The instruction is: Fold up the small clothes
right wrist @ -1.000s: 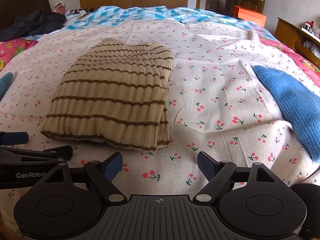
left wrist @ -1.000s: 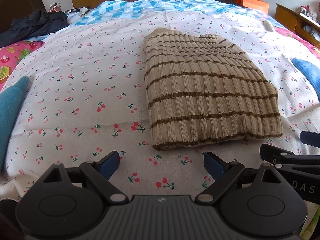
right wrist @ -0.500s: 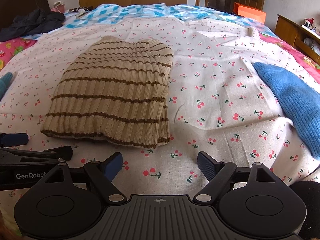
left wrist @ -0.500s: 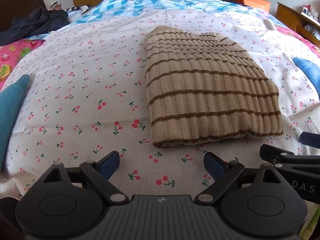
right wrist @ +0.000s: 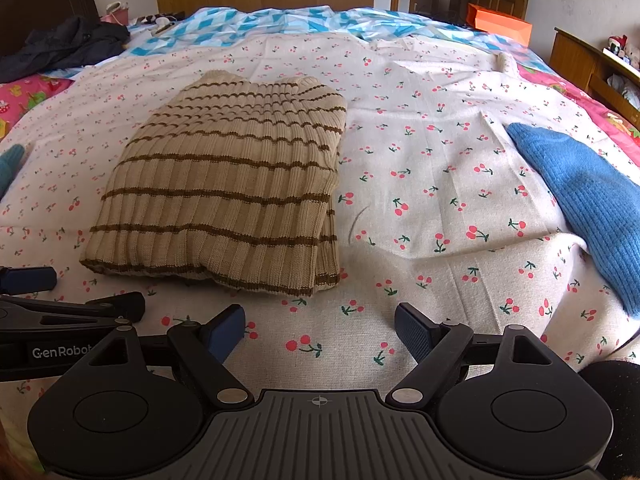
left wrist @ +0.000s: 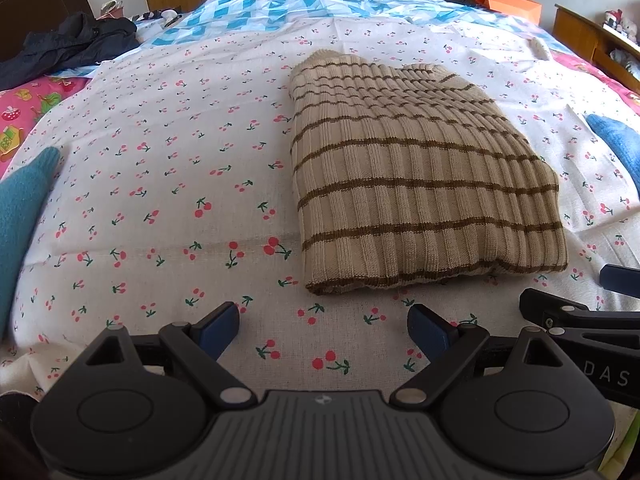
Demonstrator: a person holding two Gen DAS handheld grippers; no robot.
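Observation:
A beige ribbed sweater with brown stripes (left wrist: pixel 416 176) lies folded into a rectangle on the cherry-print sheet (left wrist: pixel 168 184); the right wrist view shows the same sweater (right wrist: pixel 228 184) left of centre. My left gripper (left wrist: pixel 323 326) hovers open just short of the sweater's near hem, nothing between its blue pads. My right gripper (right wrist: pixel 319 326) is open too, empty, near the sweater's near right corner. Each view catches the other gripper at its edge: the right gripper (left wrist: pixel 580 312) and the left gripper (right wrist: pixel 68 308).
A blue knit garment (right wrist: pixel 580 204) lies at the right of the sheet, a teal one (left wrist: pixel 20 208) at the left. A dark jacket (left wrist: pixel 68 46) sits at the far left. A wooden shelf (right wrist: pixel 592 68) and an orange box (right wrist: pixel 498 24) stand beyond the bed.
Both views have shifted slightly, and the sweater sits a little lower in frame than a second ago. The sweater itself has not moved, and both grippers stay open.

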